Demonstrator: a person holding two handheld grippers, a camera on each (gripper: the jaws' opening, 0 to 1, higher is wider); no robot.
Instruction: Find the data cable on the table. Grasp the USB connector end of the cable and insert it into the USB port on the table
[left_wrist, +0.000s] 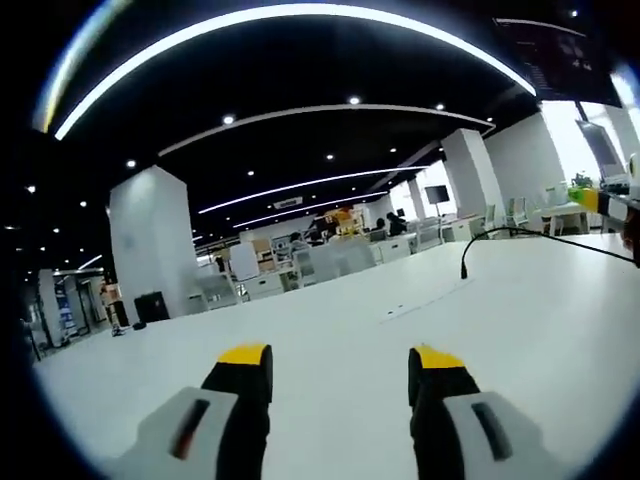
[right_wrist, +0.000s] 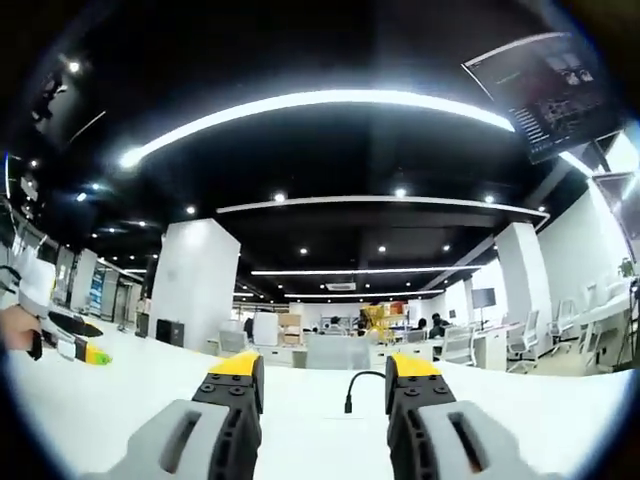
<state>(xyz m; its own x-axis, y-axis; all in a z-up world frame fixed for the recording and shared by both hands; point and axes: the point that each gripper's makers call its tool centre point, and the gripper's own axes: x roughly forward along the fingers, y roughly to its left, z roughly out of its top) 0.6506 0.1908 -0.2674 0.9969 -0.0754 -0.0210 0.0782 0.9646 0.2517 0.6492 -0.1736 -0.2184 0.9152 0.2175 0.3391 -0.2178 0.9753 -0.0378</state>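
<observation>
Near: right gripper (right_wrist: 323, 366) jaws apart, nothing held. Left gripper (left_wrist: 340, 356) likewise parted and empty over the white table (left_wrist: 520, 330).

Step judged: approach, nothing grasped yet.

Data cable (right_wrist: 349, 400) noted at 12 o'clock past the right jaws. It is thin, black and arched, with its tip pointing down.

Next move: right gripper to be advanced and closed on that tip. The USB port is not made out.

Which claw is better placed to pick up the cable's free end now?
Right. The cable end sits straight ahead between the jaws of the open right claw. From the left claw, also open, it sits well off to the right, seemingly farther across the table.
</observation>
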